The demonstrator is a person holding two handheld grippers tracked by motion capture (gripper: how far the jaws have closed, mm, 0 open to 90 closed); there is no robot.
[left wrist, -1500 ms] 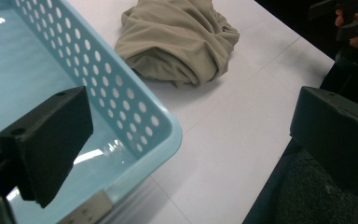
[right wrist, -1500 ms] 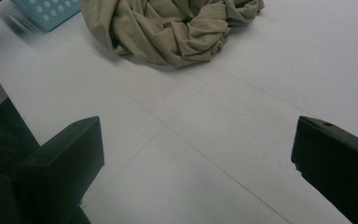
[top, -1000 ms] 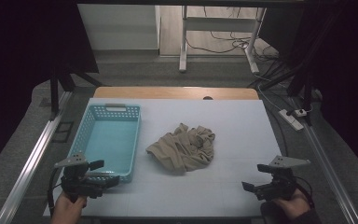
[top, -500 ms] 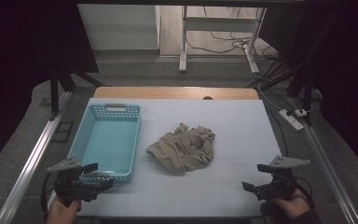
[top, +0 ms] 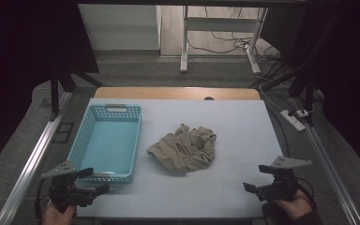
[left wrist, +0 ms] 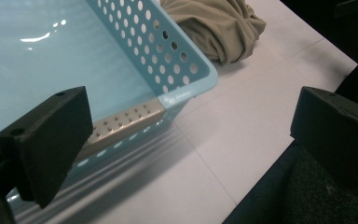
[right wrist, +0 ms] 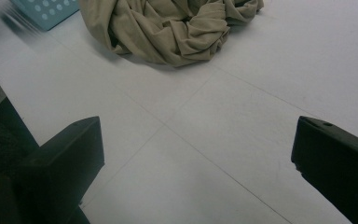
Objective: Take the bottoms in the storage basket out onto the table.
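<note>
A crumpled beige cloth [top: 185, 149] lies in a heap near the middle of the white table [top: 234, 122]. To its left stands an empty light-blue perforated basket [top: 105, 147]. My left gripper [top: 96, 181] hovers open at the near-left corner, just in front of the basket's near end. In the left gripper view the gripper [left wrist: 193, 119] frames the basket's corner [left wrist: 168, 51], with the cloth [left wrist: 214, 23] beyond. My right gripper [top: 256, 178] is open at the near-right edge. From the right gripper view, the gripper [right wrist: 198, 140] faces bare table, the cloth [right wrist: 168, 28] farther off and a basket corner [right wrist: 46, 9].
A wooden strip [top: 178, 93] borders the table's far edge. Metal rails [top: 33, 159] run along the floor on both sides. A power strip [top: 294, 119] and cables lie on the floor at the right. Desk legs [top: 183, 42] stand behind the table.
My left gripper has drifted slightly left and back toward the near table edge. The right gripper, the cloth and the basket have stayed put.
</note>
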